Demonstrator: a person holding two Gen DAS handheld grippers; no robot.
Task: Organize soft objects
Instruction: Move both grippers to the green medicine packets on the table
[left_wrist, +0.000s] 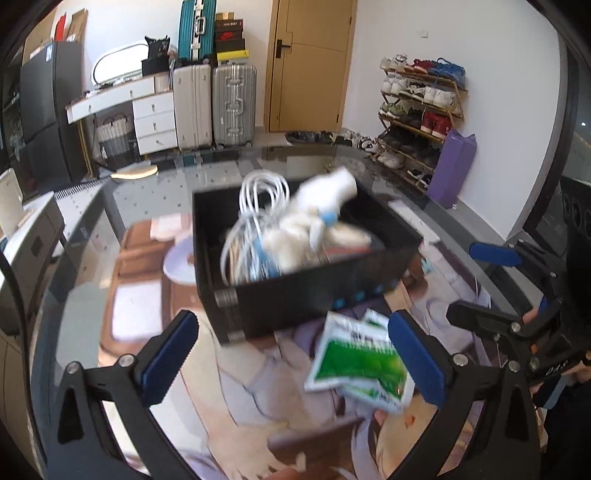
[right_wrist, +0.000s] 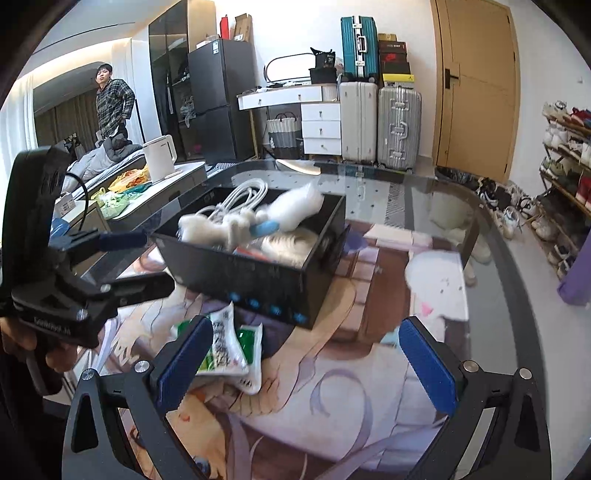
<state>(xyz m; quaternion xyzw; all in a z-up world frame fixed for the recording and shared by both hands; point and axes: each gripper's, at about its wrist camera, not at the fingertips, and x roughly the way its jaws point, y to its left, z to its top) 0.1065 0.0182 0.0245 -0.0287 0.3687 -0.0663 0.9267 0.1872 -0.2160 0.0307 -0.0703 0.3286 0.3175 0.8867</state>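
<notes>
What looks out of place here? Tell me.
The white plush toy is not settled in the black box: it lies tilted on the coiled white cable, poking above the rim. Two green-and-white packets lie overlapped on the table in front of the box, not in it.
</notes>
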